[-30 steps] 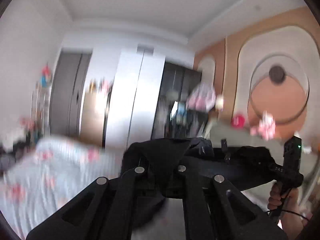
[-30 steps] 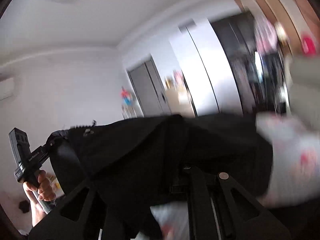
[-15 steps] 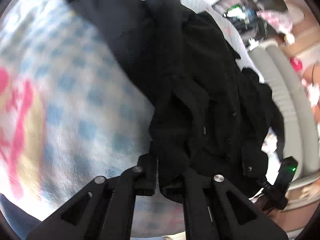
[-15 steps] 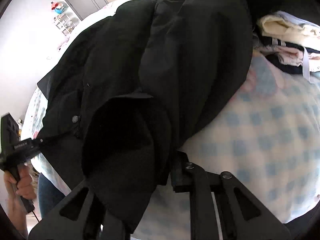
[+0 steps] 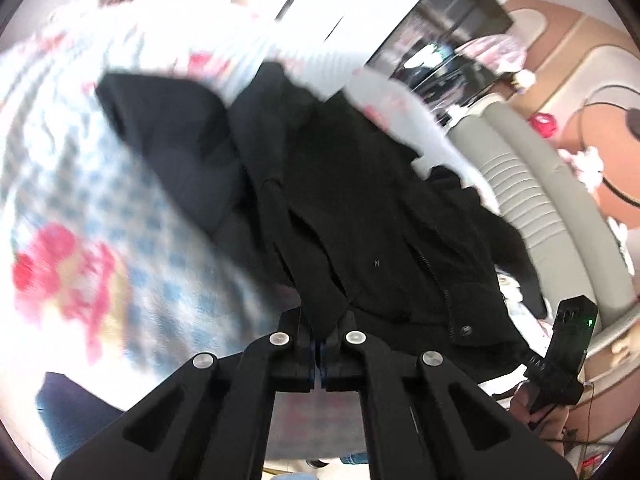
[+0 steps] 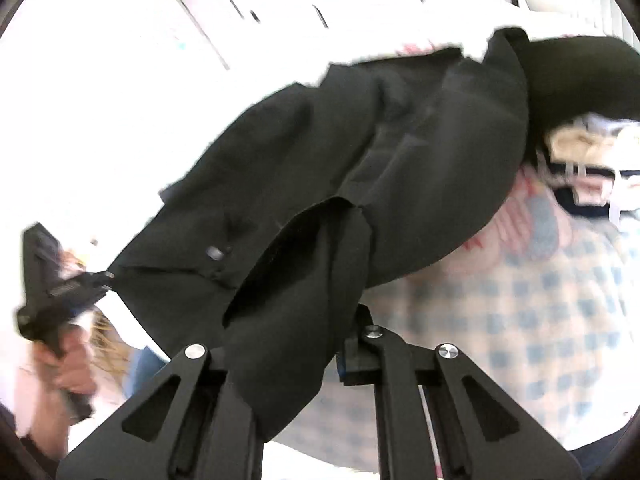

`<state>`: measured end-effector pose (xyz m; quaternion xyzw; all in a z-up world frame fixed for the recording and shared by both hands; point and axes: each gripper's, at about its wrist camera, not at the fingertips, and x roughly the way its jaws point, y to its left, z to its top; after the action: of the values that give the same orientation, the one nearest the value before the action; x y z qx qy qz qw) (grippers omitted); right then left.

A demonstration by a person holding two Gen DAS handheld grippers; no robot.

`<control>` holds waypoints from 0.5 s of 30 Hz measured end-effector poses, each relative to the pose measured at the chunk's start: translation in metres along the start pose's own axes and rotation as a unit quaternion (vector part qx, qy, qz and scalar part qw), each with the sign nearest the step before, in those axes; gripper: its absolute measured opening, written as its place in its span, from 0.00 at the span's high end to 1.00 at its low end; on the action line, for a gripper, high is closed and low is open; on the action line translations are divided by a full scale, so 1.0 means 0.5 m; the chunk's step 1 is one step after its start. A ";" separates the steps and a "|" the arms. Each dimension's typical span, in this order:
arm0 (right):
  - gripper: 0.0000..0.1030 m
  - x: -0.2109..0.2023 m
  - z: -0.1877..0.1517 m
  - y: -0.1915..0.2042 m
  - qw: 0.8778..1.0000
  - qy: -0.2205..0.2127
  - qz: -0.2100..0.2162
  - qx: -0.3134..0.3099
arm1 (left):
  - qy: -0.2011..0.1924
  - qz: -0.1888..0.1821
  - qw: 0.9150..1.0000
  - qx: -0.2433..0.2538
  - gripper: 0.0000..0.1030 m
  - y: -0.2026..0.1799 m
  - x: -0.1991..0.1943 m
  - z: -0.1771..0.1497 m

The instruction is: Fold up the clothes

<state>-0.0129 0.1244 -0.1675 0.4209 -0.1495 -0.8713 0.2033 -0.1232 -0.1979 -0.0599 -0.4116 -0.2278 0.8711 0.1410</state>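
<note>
The left gripper [image 5: 320, 334] has its jaws pressed together on a fold of a black jacket [image 5: 360, 208], the cloth rising out of the pinch and spreading away over the bed. The jacket's zip [image 5: 434, 276] runs down its front to a snap button [image 5: 465, 330] near the hem (both sharp enough to read despite the blur elsewhere). Beneath and to the left of the garment lies the bedspread [image 5: 104, 216], checked in blue and white with red-pink prints. At the lower right of this view the other handheld gripper shows as a black handle with a small green light, gripped by a hand [image 5: 532, 408]. Beyond the bed stands a grey ribbed headboard [image 5: 536, 200], and behind that dark shelving.

The right gripper [image 6: 340, 354] is likewise clamped on the jacket: a thick fold of black cloth drapes over its left finger and is caught between the two, so the pads themselves are mostly hidden. From there the jacket stretches up and to the right across the checked bedspread, its far end lying against a pile of other clothes [image 6: 588, 168], cream, white and dark blue. At the left edge the person's left hand [image 6: 70, 364] holds the other gripper's handle, whose tip meets the jacket's edge. The room behind is washed out white.
</note>
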 end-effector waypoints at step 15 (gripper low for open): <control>0.67 0.025 -0.006 -0.055 0.986 0.150 -0.070 -0.013 | 0.128 -0.027 0.990 -0.042 0.91 0.078 0.065 -0.113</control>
<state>-0.0241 0.1422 -0.1897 0.5536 -0.0764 -0.8122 0.1673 -0.1016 -0.2012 -0.1325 -0.5191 -0.2557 0.7966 0.1750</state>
